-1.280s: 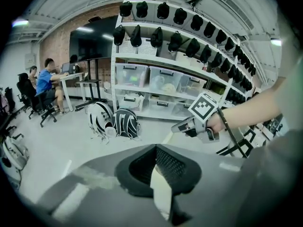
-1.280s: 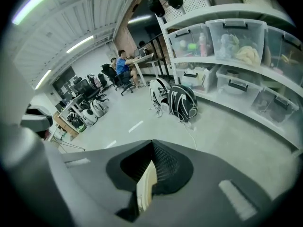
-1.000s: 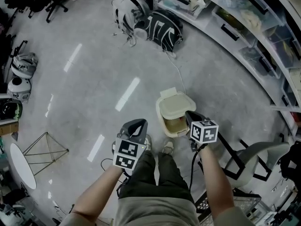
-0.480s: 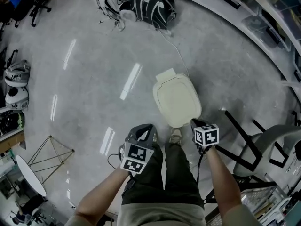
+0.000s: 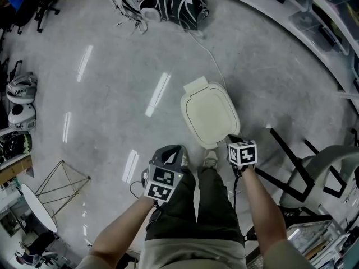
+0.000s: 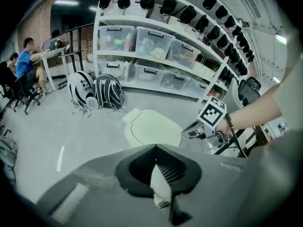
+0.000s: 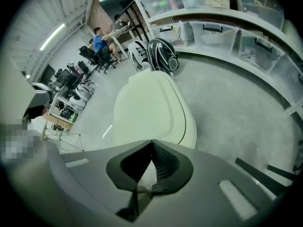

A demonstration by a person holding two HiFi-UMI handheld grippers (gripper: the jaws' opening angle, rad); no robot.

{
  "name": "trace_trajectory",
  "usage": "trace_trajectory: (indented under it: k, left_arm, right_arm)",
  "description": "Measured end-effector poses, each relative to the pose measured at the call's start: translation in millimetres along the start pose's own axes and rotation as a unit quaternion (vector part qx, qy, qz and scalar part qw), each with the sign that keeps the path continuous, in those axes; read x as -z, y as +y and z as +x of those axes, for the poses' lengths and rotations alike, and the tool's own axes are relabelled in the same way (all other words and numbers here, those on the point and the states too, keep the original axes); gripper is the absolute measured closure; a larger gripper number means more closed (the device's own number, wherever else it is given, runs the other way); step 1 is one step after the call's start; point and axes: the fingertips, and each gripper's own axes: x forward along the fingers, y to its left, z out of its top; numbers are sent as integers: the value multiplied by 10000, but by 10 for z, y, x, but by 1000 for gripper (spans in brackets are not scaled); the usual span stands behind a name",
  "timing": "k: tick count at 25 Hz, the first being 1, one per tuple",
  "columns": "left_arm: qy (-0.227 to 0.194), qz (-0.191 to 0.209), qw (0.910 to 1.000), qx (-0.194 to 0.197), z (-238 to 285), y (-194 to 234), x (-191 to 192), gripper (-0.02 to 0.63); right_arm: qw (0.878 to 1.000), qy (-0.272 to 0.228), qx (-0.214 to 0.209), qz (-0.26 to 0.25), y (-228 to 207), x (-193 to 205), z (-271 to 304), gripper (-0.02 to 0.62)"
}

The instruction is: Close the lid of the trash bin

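Head view, left gripper: I read jaws clenched, empty, apart from the trash bin lid.
Right gripper: clenched, empty, tip just beside that lid's near edge.
Trash bin lid: down flat, farther ahead.

A polished grey concrete floor carries long pale streaks of reflected light. White shelving curves along one side, stacked with clear storage bins and topped by a row of dark hanging items. Two black-and-white bags lie near its foot, with a thin white cable running across the floor beside them. A brick wall rises behind a desk where people sit. In the head view, a grey chair on black legs stands at the right edge and a wire frame at the left
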Motion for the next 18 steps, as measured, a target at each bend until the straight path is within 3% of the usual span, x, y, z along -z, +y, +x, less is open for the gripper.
trace_trajectory:
  k: [8, 12, 18]
  left_arm:
    - [-715, 22, 9971, -274, -833, -93, -889, 603]
    - [-1300, 124, 9904, -451, -1375, -116, -1429, 603]
    - [-2007, 320, 9770, -647, -2387, -270, -1873, 603]
  right_arm:
    - [9943, -981, -166, -388, 529, -919, -1333, 592]
    - [9828, -1709, -214, -659, 841, -1415, -2180, 592]
    - [9607, -2502, -453, -1116, 1590, -1667, -3488, 592]
